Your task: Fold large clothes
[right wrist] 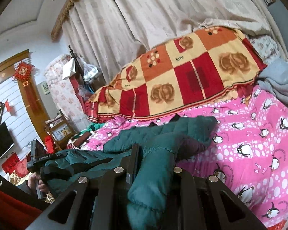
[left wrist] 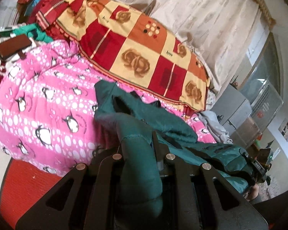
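With my left tool [left wrist: 138, 149] and right tool [right wrist: 153, 153] each pinching a fold of the green padded jacket [right wrist: 163, 132], its bulk sagged just ahead over the pink quilt [left wrist: 48, 99], so I judged the slick padding might slip free.

Jacket [left wrist: 163, 118] on quilt [left wrist: 48, 99]; blanket [left wrist: 144, 44] behind.

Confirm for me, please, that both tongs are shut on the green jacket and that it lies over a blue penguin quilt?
One detail is wrong: the quilt is pink, not blue, as both wrist views show. The rest holds: the left tongs and right tongs are each shut on the green jacket, which lies over that penguin quilt.
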Tool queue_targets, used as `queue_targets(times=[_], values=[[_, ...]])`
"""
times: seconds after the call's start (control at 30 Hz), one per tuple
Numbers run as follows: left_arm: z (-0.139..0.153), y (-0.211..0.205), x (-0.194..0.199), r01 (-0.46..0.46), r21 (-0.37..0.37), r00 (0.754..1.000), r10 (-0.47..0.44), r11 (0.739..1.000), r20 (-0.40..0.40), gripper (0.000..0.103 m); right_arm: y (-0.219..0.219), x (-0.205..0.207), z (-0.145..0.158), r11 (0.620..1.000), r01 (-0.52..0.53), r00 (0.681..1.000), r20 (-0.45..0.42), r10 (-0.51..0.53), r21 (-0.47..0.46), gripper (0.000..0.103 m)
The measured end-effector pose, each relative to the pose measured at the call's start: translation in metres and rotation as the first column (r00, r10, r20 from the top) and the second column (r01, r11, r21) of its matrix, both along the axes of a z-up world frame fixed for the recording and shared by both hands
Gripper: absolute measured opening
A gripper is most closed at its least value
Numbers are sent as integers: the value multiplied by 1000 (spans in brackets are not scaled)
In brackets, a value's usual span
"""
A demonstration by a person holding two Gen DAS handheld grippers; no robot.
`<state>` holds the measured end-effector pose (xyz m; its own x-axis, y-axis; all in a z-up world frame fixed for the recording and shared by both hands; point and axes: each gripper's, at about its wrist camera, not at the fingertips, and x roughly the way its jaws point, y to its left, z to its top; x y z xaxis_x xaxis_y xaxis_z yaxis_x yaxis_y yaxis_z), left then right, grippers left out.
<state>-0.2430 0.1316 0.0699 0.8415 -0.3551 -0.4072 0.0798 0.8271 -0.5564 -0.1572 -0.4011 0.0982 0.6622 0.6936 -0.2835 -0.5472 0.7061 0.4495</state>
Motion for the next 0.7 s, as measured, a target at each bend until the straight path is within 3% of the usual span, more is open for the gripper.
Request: queue_targets(times=[0.27,0.47,0.6,0.7], values=[[12,6,39,-40,-65,999,40,997,8,12,2,34,0,999,39,999,-25,-39,15,15],[27,15,119,-103,-148,995,101,984,-21,12,5,110,2,989,124,984,-135,-112,82,15],[21,14,182,-140,-117,988,132,983,-75,12,13,176,-13,980,168,958,-252,-136,107,15],[6,12,232,-172,-41,979,166,984,-120,12,22,220,-29,978,180,939,-315,-138,109,16]])
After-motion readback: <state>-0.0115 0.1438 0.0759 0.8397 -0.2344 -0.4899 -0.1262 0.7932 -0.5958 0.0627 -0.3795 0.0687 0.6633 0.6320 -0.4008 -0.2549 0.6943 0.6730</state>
